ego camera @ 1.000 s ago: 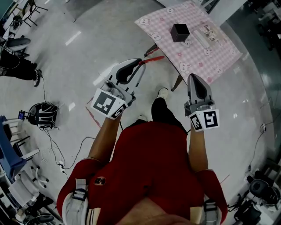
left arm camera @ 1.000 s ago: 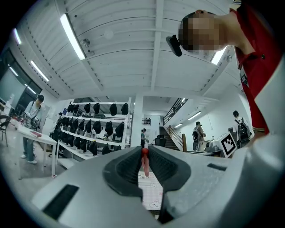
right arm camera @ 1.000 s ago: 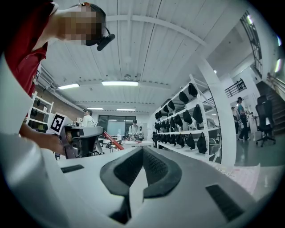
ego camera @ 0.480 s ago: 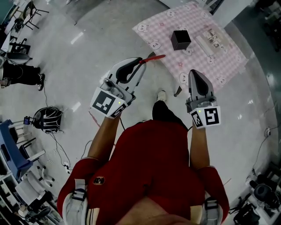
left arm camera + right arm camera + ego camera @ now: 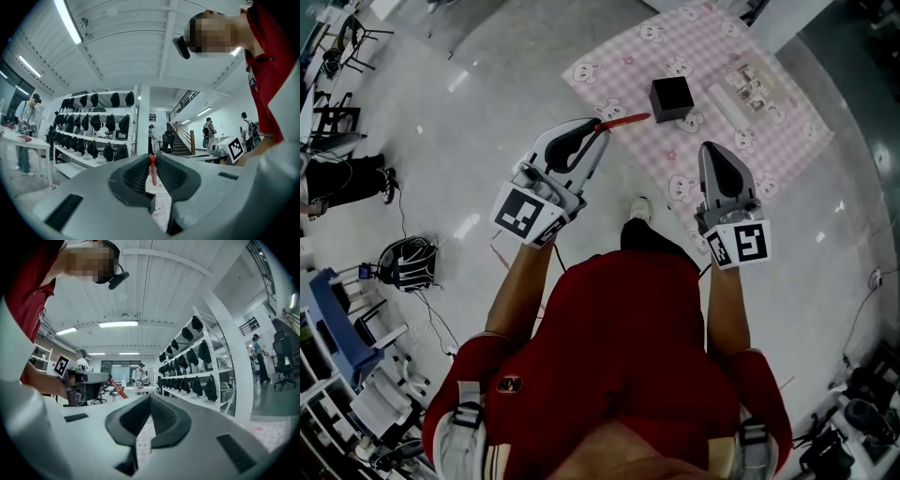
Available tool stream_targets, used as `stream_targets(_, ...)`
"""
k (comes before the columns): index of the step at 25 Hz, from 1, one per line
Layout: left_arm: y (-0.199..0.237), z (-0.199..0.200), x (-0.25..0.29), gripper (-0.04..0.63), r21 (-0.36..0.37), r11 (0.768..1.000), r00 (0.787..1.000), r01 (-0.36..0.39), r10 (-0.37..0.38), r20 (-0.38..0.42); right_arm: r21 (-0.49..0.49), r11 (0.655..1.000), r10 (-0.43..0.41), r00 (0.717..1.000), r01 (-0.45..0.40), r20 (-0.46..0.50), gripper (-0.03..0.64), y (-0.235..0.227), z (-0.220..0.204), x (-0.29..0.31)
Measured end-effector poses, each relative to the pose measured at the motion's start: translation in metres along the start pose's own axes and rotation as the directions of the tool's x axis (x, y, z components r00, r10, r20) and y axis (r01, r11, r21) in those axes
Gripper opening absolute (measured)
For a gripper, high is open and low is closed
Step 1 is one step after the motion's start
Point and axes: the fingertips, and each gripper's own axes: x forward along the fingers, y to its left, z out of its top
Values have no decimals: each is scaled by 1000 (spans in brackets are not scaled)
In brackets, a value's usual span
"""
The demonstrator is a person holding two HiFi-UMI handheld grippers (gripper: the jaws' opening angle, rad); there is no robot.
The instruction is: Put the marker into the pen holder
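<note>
My left gripper point(image 5: 600, 131) is shut on a red marker point(image 5: 625, 120), which sticks out past the jaw tips toward the table. In the left gripper view the marker point(image 5: 152, 169) stands pinched between the dark pads. A black cube-shaped pen holder point(image 5: 671, 97) stands on the pink checked tablecloth point(image 5: 722, 141), just right of the marker's tip. My right gripper point(image 5: 712, 153) is shut with nothing in it, held over the cloth's near part; its pads point(image 5: 161, 418) meet at the tips. The marker point(image 5: 117, 387) and left gripper also show at the left of the right gripper view.
A flat pale case point(image 5: 742, 82) lies on the cloth right of the holder. My shoe point(image 5: 641, 204) shows on the shiny floor below the table. A seated person point(image 5: 342, 178), a helmet-like object point(image 5: 408, 261) with cables, and racks of dark helmets point(image 5: 89, 126) stand around.
Both grippers have drawn closer to the table. The marker's tip now hangs over the cloth's edge near the pen holder.
</note>
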Motion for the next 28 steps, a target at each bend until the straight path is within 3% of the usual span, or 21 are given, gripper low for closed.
stream_targets(11,26,-27,95,57,15,1000,996,15,-14,-86,23,1000,0,1000,0,3,-2,-81,-16,36)
stream_targets(21,34,-43,126,57,-3,997,985,78,-77,-151,48,997,-58,998,58,-12,-3,-100,-16,36)
stream_targets(28,41,-55,140,57,-9,986,970,166,-165,-180,44,990,-135,991,136,-16,-3,-102,-16,37)
